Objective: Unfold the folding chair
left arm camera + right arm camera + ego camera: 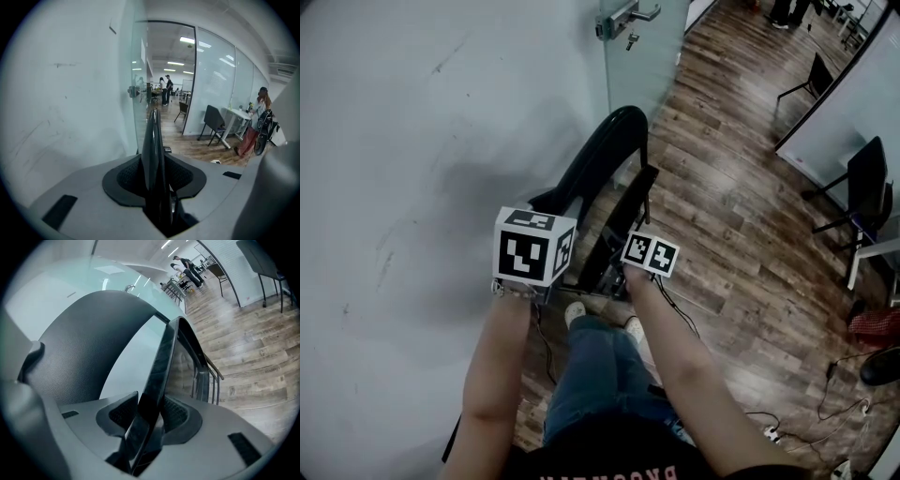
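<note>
Left claw is clamped on a thin black edge of the chair. The edge runs upright between its ribbed pads, which press it from both sides. Right claw is clamped on a slim black panel of the same chair, which slants up and to the right between its jaws. The curved backrest fills the left of that view.

In the head view the chair stands on the wood floor, folded nearly flat, just beside the pale wall. Its rounded top points toward a glass door with a metal handle. Both forearms reach to the chair's near end. The left cube and the right cube sit near each other, the right one lower. The person's jeans and a shoe show below. Two more black chairs stand well apart at the right, and cables lie on the floor.
</note>
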### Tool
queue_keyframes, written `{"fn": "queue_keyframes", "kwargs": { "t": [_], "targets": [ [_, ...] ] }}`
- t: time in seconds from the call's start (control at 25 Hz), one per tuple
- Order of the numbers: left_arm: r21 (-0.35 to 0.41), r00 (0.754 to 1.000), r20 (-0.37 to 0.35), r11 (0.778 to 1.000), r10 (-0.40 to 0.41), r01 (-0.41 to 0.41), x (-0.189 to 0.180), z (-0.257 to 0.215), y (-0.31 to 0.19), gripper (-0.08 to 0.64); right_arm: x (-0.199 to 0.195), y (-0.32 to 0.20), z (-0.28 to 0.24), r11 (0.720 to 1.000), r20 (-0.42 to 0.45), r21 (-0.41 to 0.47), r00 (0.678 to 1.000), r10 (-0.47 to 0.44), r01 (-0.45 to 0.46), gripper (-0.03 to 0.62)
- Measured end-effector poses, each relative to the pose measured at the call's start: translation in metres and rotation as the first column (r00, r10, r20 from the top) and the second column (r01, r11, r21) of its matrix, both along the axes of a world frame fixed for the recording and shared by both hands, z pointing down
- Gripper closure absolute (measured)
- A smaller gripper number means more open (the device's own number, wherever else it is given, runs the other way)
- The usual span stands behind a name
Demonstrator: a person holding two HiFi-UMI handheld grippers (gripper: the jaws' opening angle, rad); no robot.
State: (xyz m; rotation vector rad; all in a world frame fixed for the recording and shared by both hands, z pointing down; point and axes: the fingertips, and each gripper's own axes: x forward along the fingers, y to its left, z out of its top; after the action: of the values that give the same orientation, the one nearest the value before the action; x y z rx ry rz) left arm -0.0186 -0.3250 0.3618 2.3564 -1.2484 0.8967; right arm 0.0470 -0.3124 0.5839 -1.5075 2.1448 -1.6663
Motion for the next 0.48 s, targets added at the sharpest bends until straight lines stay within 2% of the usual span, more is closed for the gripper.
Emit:
{"fn": "queue_keyframes", "kwargs": {
  "t": [0.32,0.48],
  "targets": [
    [-0.034,0.999,-0.038,0.999,0.018,-0.019,0.005,0.002,0.004,0.440,0.014,0.012,0.001,1.000,0.011,0.015,1.000,-0.011,0.011,0.440],
    [-0.060,0.997,-0.066,0.998,0.028,-0.032,0.004,0.003,0.002,0.446,0.016,0.011,0.001,1.000,-0.011,0.001,1.000,0.025,-0.025,0.436]
  ]
}}
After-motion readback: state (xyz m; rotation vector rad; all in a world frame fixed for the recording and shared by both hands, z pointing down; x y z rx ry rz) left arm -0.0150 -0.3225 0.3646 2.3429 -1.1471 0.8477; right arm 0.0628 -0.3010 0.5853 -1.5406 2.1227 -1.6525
